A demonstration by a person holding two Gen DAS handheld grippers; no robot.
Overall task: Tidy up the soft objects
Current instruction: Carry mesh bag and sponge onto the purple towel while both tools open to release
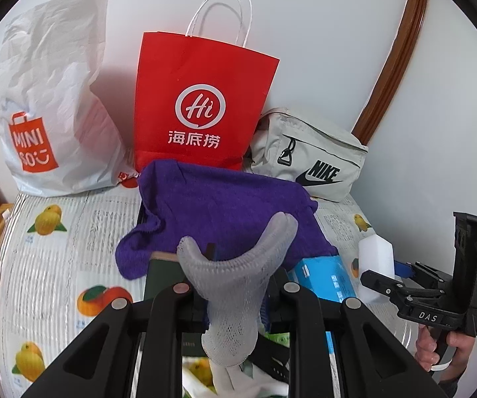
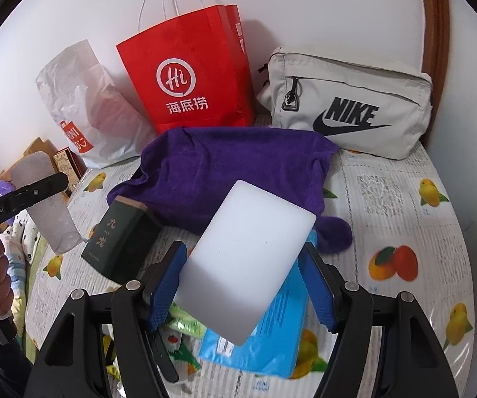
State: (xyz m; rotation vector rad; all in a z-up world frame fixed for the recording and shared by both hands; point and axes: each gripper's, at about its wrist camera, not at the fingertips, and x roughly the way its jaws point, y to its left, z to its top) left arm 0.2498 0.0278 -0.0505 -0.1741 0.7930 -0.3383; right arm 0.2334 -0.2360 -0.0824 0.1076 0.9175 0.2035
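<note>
Gripping a white sponge block [image 2: 248,258] above the purple towel [image 2: 235,162], the right gripper [image 2: 243,282] pinches it (blue pads either side). Left of the towel, the left gripper [image 1: 235,298] clamps grey foam netting [image 1: 235,282]. Behind the towel stands a red bag [image 2: 188,76].

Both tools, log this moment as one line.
left tool: shut on foam net sleeve | right tool: shut on white sponge | purple towel: on table
</note>
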